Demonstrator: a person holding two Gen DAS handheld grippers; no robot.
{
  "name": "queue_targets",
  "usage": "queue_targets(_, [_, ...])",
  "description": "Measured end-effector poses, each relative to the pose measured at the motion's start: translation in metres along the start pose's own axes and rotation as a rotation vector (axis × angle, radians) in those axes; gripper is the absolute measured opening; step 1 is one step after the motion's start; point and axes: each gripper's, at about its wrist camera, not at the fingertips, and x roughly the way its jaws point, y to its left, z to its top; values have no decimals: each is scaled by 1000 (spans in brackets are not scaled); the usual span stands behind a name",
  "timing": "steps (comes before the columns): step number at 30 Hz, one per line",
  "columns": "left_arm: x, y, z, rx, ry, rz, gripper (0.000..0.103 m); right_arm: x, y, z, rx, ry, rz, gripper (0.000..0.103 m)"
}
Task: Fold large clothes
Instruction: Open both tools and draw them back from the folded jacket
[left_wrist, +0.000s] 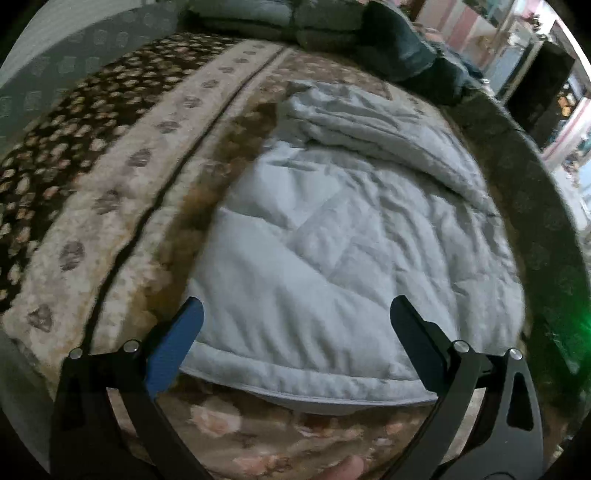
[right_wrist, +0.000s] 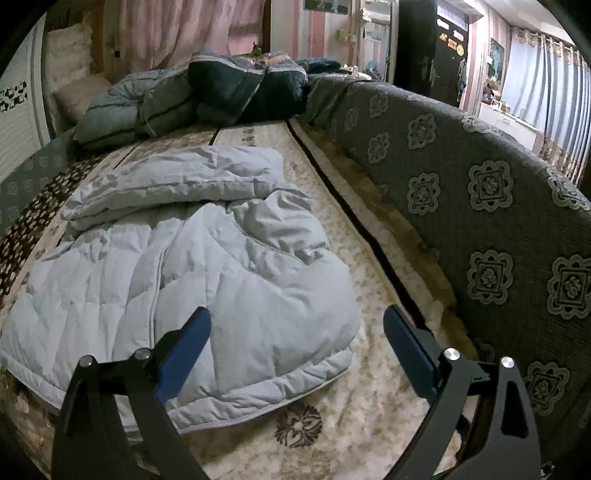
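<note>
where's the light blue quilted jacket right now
In both wrist views the light blue quilted jacket lies partly folded on the floral blanket, left of the grey patterned sofa back, ahead of both open tongs.

The quilt (right_wrist: 177, 266) was pale blue-grey; the bedspread (right_wrist: 354, 402) under it, cream and brown floral; the backrest (right_wrist: 491, 229) beside it, grey with medallions.
</note>
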Motion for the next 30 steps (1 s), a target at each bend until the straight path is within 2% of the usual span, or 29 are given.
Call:
queue_targets(2, [2,2,-3,33,-20,68,100,1,-3,1,13,-3,6,94])
queue_targets(7, [8,4,-17,122,-58,99,100,13,-5,-1,14,12,9,96])
queue_targets(9, [9,10,-24,135,-84,90,100,19,-5,-5,16,30,16,96])
queue_targets(15, [23,28,-35,154,-53,77,100,25,-3,-20,-17,51,11,96])
queue_targets(22, [42,43,-43,106,-12,-11,99,29,-17,-22,7,60,-17,96])
queue_targets(25, [52,49,-49,95,28,-82,97,30,-24,-21,19,57,-26,96])
queue_targets(30, [55,48,-55,126,11,-92,93,32,-34,-22,24,50,-24,96])
